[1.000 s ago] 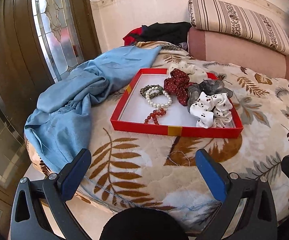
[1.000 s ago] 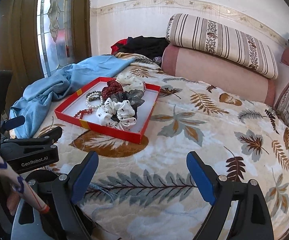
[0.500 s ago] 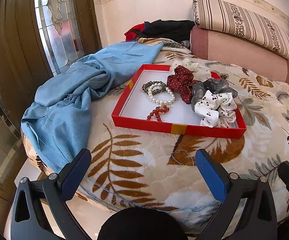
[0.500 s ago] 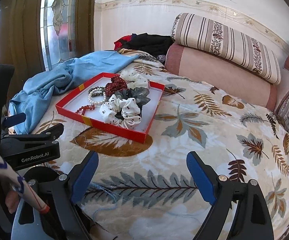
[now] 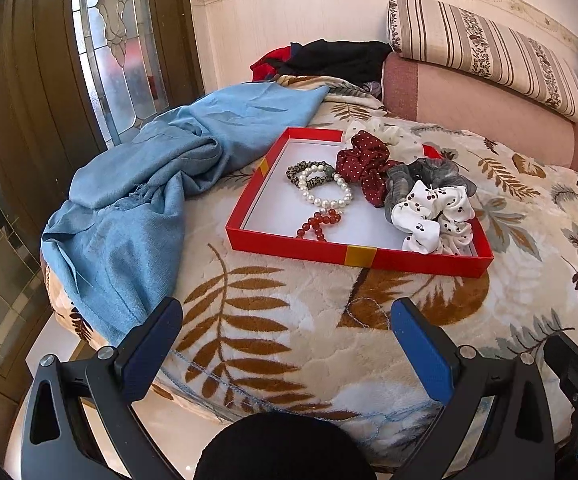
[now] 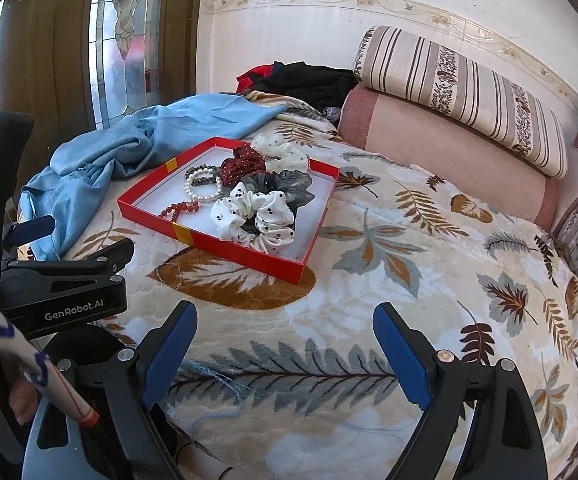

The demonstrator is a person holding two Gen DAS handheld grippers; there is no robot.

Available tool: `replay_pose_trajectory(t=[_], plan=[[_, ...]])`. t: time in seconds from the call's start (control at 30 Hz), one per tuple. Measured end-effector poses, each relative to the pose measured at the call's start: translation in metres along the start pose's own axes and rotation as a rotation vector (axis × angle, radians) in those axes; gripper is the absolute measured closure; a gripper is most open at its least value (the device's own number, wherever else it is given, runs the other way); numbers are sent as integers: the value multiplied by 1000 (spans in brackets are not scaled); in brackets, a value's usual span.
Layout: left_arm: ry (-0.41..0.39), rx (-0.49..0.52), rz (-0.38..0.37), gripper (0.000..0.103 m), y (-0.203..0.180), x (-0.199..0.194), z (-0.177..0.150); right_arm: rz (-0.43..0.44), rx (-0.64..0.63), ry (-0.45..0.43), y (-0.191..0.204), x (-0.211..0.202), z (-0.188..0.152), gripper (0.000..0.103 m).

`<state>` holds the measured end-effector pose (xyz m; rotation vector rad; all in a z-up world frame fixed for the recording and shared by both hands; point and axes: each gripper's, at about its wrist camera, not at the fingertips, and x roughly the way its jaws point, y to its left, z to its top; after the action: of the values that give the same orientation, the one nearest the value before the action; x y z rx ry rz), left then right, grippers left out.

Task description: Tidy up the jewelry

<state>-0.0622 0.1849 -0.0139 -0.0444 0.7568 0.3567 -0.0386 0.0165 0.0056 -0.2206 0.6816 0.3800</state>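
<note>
A: Jewelry, all in the flat red cardboard box point(image 5: 359, 258) on the leafy plush blanket point(image 5: 289, 320). White pearl bracelet point(image 5: 326, 191), red bead bracelet point(image 5: 317, 224) and little leopard-print band point(image 5: 305, 172) on the left side, touching each other. Fabric scrunchies piled on the right: dark red dotted one point(image 5: 365, 164), grey sheer one point(image 5: 425, 180), white cherry-print one point(image 5: 435, 216), cream one point(image 6: 279, 150) at the back.

B: And the grabbers?

A: Left gripper point(image 5: 285, 330) wide open, holding nothing, low near the blanket's edge. Right gripper point(image 6: 285, 338) also wide open, empty, well short of the box.

B: Sorted or not?

A: Hard to say. Could be a tidy end, could be a mix waiting for sorting.

B: Tips for a good pick?

A: Probably best to pinch one bracelet alone, at a spot away from the others. Beads roll, so slow and gentle.

B: Any words to read?

A: "GenRobot.AI" in white on the left gripper's black body point(image 6: 74, 314). Nothing else clear.
</note>
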Motion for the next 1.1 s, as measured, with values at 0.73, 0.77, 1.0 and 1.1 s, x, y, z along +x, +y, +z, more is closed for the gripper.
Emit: replay_pose_trajectory(t=[0.73, 0.77, 1.0, 1.1], plan=[[14, 24, 0, 0, -2, -1, -3, -3, 33, 26, -8, 3, -8, 10], [14, 27, 1, 0, -3, -2, -3, -3, 36, 27, -8, 3, -8, 10], [12, 41, 4, 0, -7, -3, -4, -5, 51, 33, -12, 4, -10, 10], [11, 46, 11, 0, -7, -3, -4, -5, 55, 36, -12, 4, -11, 10]])
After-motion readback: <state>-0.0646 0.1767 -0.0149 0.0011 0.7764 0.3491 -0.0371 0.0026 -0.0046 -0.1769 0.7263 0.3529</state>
